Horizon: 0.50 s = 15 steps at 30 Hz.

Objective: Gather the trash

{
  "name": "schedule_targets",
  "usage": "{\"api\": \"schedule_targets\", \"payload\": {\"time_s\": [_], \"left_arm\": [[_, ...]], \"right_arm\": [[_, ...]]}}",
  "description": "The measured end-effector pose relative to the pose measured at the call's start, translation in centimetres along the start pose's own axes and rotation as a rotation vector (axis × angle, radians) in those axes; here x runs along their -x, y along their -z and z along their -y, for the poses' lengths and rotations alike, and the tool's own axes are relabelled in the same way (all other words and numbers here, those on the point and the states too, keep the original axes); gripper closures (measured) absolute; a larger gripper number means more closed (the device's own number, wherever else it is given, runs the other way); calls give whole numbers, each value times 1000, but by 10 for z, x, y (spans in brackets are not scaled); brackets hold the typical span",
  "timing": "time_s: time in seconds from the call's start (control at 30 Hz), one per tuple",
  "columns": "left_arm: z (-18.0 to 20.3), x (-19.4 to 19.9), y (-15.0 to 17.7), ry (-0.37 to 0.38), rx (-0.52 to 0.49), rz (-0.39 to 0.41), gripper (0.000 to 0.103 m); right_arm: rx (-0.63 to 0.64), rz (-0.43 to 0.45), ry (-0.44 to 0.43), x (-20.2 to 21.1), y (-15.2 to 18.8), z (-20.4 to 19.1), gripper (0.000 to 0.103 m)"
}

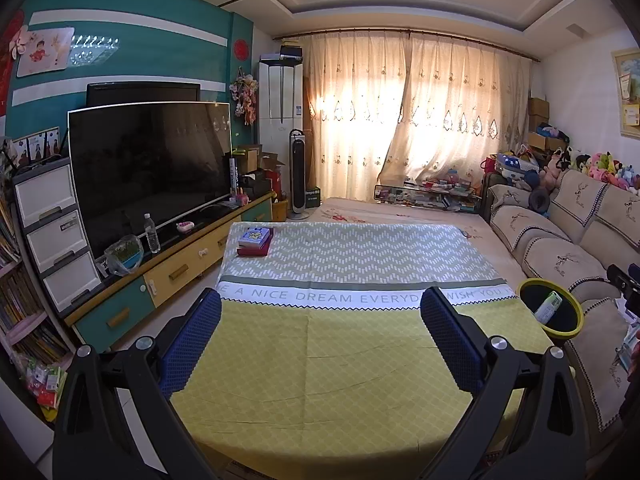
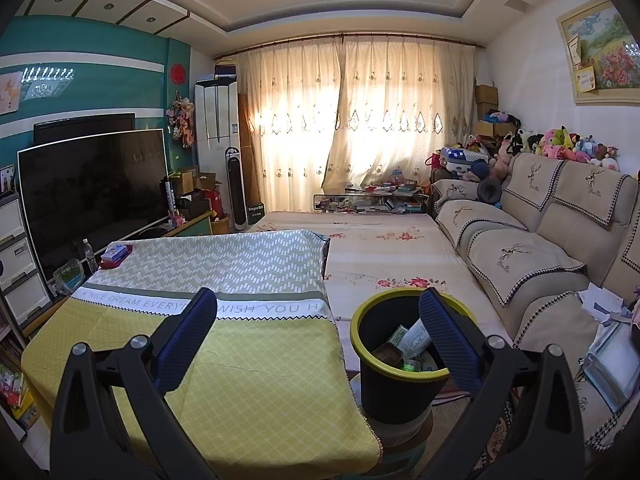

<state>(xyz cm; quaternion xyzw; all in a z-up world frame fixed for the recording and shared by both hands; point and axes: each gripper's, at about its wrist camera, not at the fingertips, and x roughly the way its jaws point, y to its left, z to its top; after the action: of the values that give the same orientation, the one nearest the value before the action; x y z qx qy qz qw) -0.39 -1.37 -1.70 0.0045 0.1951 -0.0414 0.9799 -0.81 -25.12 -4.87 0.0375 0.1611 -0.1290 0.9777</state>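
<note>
A black bin with a yellow rim [image 2: 362, 354] stands off the table's right side, between table and sofa; inside lie several pieces of trash [image 2: 412, 340], among them a white tube and small boxes. The left wrist view shows the same bin [image 1: 558, 330] at far right with a white tube in it. My left gripper [image 1: 320, 320] hangs open over the yellow part of the tablecloth [image 1: 320, 380], nothing between its blue pads. My right gripper [image 2: 318, 322] is open too, above the table's right edge, its right finger [image 2: 448, 336] in front of the bin.
A red box with a small blue-and-white box on top [image 1: 256, 242] sits at the table's far left corner. A TV [image 1: 150, 172] on a low cabinet with a water bottle [image 1: 152, 234] lines the left side. A beige sofa [image 2: 528, 256] runs along the right, papers on its near seat.
</note>
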Motion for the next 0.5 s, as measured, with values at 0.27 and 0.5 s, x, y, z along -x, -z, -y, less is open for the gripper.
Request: {"api": "schedule_targets", "payload": {"time_s": [0.27,0.5], "left_arm": [[1,-2,1,-3,0,-6,5],[3,-4,3,-8,-13,-14,5]], "right_arm": [[0,-2,1,-2,1,-1,7],[0,-5,-1,-2,2,-1,7]]}}
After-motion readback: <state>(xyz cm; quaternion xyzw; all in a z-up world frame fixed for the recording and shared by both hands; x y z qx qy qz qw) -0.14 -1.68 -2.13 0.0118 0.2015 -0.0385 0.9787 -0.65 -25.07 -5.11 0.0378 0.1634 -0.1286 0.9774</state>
